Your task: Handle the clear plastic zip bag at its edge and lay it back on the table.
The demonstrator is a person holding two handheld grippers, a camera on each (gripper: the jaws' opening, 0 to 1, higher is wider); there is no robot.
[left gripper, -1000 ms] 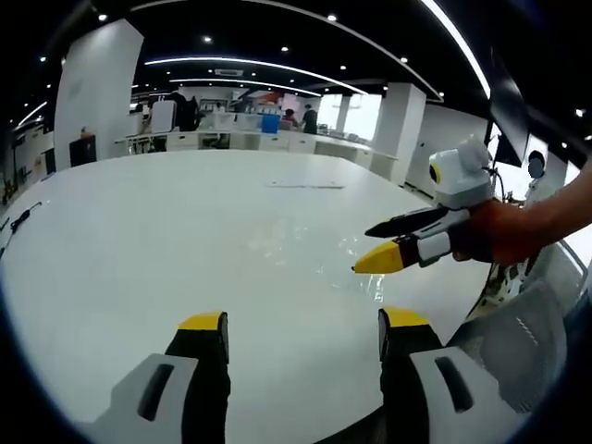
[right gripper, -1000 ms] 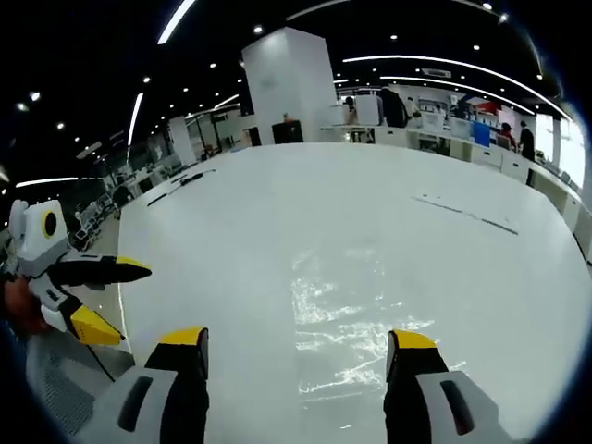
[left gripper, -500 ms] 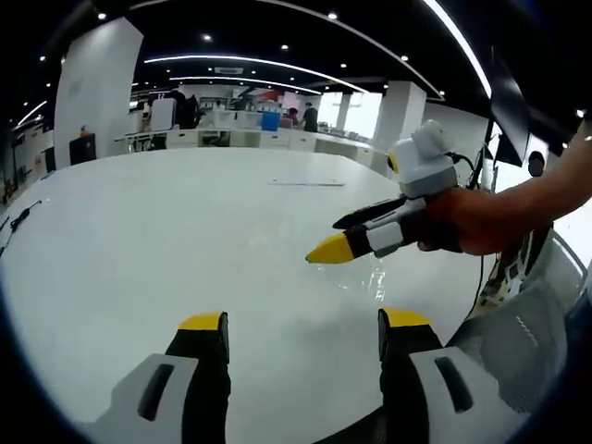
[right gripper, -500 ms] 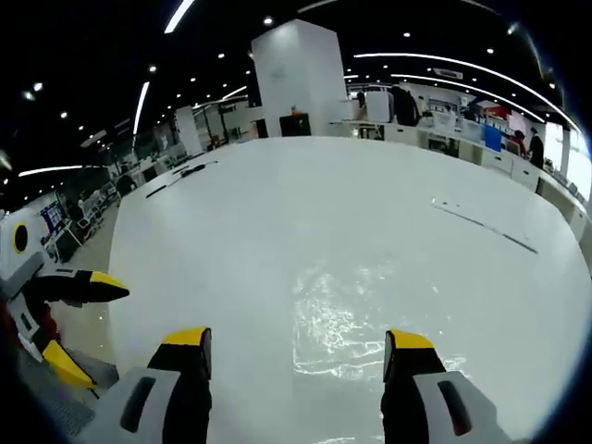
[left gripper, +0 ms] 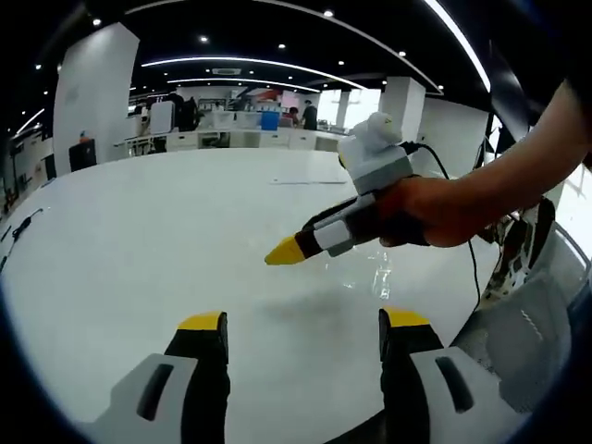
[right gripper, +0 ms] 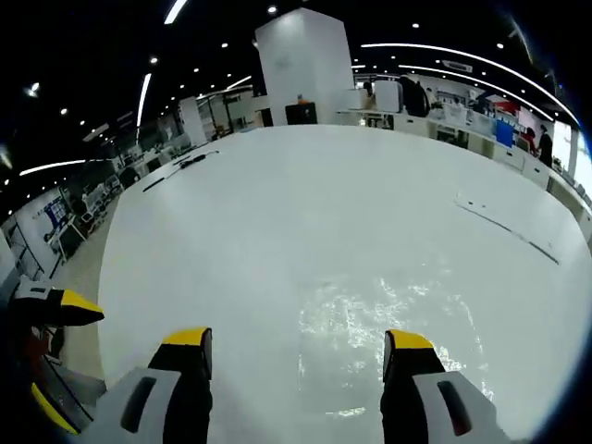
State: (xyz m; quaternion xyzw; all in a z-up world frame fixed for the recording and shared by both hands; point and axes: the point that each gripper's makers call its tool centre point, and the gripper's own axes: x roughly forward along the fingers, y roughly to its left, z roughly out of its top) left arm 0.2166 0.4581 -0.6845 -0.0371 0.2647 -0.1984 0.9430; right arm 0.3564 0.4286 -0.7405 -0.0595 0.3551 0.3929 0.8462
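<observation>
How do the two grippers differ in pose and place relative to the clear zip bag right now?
The right gripper has its jaws spread open with the clear zip bag lying flat between and ahead of them; the left gripper, also open, frames bare white table. In the left gripper view, the right gripper reaches in over the bag, while the left gripper sits further back. Both have yellow-tipped black jaws and hold nothing.

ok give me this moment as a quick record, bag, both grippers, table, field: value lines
bag: clear plastic zip bag lying flat on the table
table: white table
right gripper: right gripper open, jaws on either side of the bag's near edge, holding nothing
left gripper: left gripper open, over bare table
contact: cannot tell whether the right gripper touches the bag
</observation>
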